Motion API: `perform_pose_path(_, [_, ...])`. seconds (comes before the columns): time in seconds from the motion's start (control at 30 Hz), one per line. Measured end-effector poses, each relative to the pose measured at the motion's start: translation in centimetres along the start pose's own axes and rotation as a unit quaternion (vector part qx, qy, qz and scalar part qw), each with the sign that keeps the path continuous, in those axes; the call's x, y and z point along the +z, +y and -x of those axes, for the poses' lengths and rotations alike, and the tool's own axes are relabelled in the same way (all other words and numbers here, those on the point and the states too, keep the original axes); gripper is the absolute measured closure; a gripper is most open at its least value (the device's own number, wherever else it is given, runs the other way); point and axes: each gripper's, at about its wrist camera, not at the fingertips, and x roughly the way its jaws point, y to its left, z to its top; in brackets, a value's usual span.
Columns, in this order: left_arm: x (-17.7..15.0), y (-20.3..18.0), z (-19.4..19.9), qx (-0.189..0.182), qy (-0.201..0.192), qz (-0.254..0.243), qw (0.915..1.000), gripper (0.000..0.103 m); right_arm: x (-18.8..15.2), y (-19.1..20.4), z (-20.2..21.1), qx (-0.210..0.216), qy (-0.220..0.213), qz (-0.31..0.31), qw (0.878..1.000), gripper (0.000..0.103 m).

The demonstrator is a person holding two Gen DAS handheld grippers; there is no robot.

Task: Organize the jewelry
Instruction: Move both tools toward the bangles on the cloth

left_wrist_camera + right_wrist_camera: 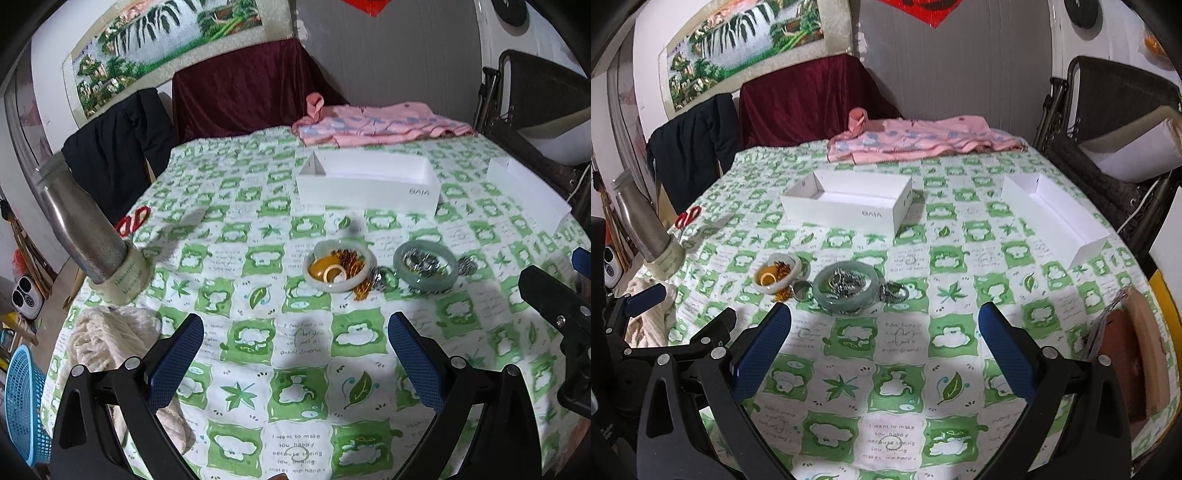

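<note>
Both tools level above tablecloth (295, 406), jaws apart, empty: left tool (295, 354), right tool (884, 343), bangles (846, 288) ahead.

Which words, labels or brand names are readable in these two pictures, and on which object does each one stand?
"I want to make you happy": printed on the tablecloth, in a white square near the camera; the lines under it are too blurred.
Grey lettering on the front of the white box: it appears upside down, perhaps "vivo", not sure.
Green print on the band around the metal flask: too blurred to read.
Other tablecloth squares: too small.
</note>
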Motion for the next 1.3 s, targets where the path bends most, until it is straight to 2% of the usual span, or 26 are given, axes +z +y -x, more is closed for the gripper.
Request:
perform_pose_path(0.43, [-1.1, 0.3, -6.4, -0.012, 0.082, 0.002, 0.9966, 0.004, -1.6, -1.6, -6.4, 0.007, 0.074, -0.019, 0.997, 0.007])
perform_pose_path(0.6, [-1.2, 1.0, -7.1, -0.036, 0.083, 0.022, 0.9957, 0.004, -2.2, -2.4, -8.0, 0.008, 0.095, -0.028, 0.995, 0.007])
perform_pose_path(0.7, [-1.5, 1.8, -7.5, -0.063, 0.084, 0.046, 0.9934, 0.004, -2.4, -2.4, -8.0, 0.008, 0.093, -0.021, 0.995, 0.006])
perform_pose_path(0.8, [-1.6, 1.7, -7.4, -0.068, 0.077, 0.036, 0.9941, 0.004, -2.5, -2.0, -8.3, 0.005, 0.099, -0.002, 0.995, 0.005])
perform_pose_path(0.9, [-1.6, 1.7, -7.4, -0.073, 0.078, 0.030, 0.9938, 0.004, -2.8, -0.9, -8.6, -0.014, 0.111, 0.046, 0.993, 0.005])
perform_pose_path(1.2, [0.1, 2.2, -8.5, -0.093, 0.096, 0.019, 0.9908, 0.004, -2.9, -1.1, -8.5, -0.002, 0.109, 0.050, 0.993, 0.005])
perform_pose_path(1.3, [1.5, 2.4, -9.1, -0.115, 0.096, 0.030, 0.9883, 0.005, -2.9, -1.2, -8.4, 0.004, 0.108, 0.048, 0.993, 0.005])
